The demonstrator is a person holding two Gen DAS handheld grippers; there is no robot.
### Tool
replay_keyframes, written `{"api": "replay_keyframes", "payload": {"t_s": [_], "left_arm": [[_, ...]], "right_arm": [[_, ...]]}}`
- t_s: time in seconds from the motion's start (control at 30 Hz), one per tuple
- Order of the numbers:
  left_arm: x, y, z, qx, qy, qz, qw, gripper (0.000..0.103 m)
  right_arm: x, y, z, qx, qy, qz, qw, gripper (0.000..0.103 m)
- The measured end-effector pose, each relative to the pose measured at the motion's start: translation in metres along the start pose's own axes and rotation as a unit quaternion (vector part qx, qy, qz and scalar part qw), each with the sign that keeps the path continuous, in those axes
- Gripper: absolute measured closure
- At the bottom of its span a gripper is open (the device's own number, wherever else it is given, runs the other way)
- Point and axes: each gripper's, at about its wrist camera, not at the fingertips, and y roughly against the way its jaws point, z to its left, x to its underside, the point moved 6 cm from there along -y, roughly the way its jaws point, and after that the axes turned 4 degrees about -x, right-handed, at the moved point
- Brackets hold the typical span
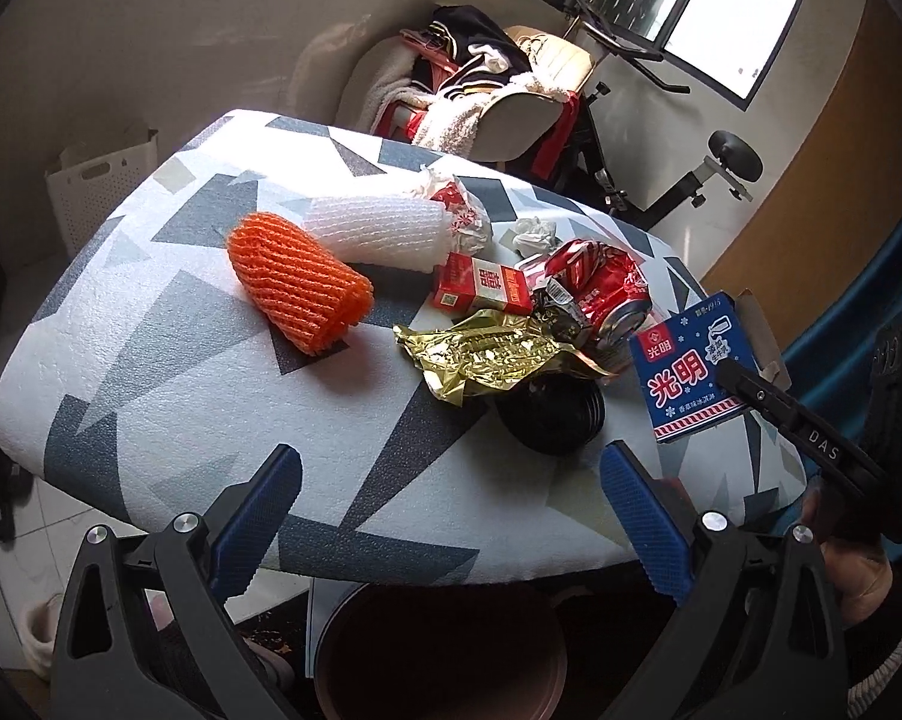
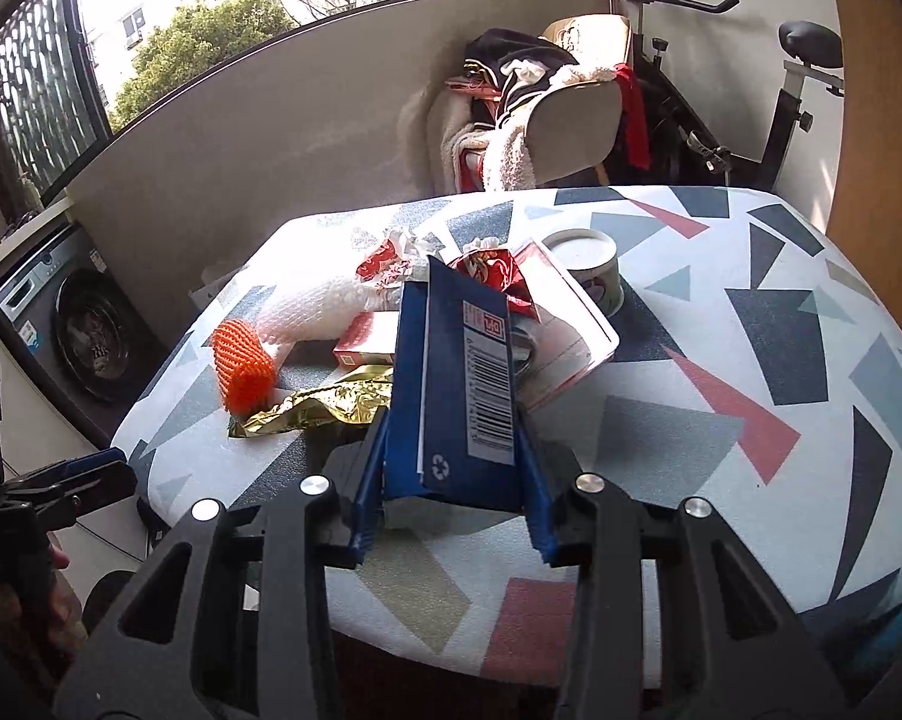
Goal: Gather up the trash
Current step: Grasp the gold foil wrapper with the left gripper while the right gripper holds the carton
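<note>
My right gripper (image 2: 454, 480) is shut on a blue carton (image 2: 457, 372) and holds it upright above the patterned table (image 2: 721, 420). The left wrist view shows that carton (image 1: 685, 372) at the right, with a black finger of the right gripper (image 1: 811, 438) in front of it. My left gripper (image 1: 451, 474) stands open over the table's near edge, nothing between its blue pads. Trash lies ahead of it: an orange foam net (image 1: 300, 282), a white foam net (image 1: 378, 228), a red pack (image 1: 481, 285), a crushed red can (image 1: 601, 288), a gold wrapper (image 1: 487, 354), a black lid (image 1: 553, 414).
A brown bin (image 1: 438, 654) sits on the floor below the table's near edge. A white tub (image 2: 589, 264) and a white tray (image 2: 595, 330) lie further back. Behind the table are a chair piled with clothes (image 1: 487, 90), an exercise bike (image 1: 679, 180) and a washing machine (image 2: 72, 330).
</note>
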Motion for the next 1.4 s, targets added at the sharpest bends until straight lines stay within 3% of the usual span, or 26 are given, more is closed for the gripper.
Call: {"api": "replay_keyframes", "payload": {"t_s": [0.13,0.23,0.47,0.73,1.0,1.2,1.4], "left_arm": [[-0.019,-0.024,0.006,0.035,0.077,0.029,0.9960,0.018],[-0.024,-0.046,0.012,0.038,0.119,0.052,0.9909,0.024],[-0.003,-0.082,0.032,0.069,0.208,0.104,0.9702,0.034],[0.005,-0.085,0.031,0.079,0.211,0.104,0.9687,0.036],[0.002,-0.080,0.038,0.073,0.212,0.091,0.9703,0.036],[0.003,-0.085,0.040,0.076,0.216,0.095,0.9687,0.036],[-0.002,-0.094,0.035,0.111,0.222,0.094,0.9641,0.036]], "right_arm": [[0.000,0.002,-0.011,0.026,-0.007,0.001,1.000,0.062],[0.003,0.002,-0.012,0.035,0.002,0.005,0.999,0.062],[0.014,0.001,-0.014,0.032,0.001,0.016,0.999,0.062],[0.016,-0.006,-0.007,0.017,0.004,0.018,1.000,0.062],[0.009,-0.026,0.030,-0.026,0.037,0.022,0.999,0.062],[0.026,-0.060,0.032,-0.002,0.060,0.083,0.995,0.062],[0.030,-0.063,0.030,0.000,0.061,0.089,0.994,0.062]]}}
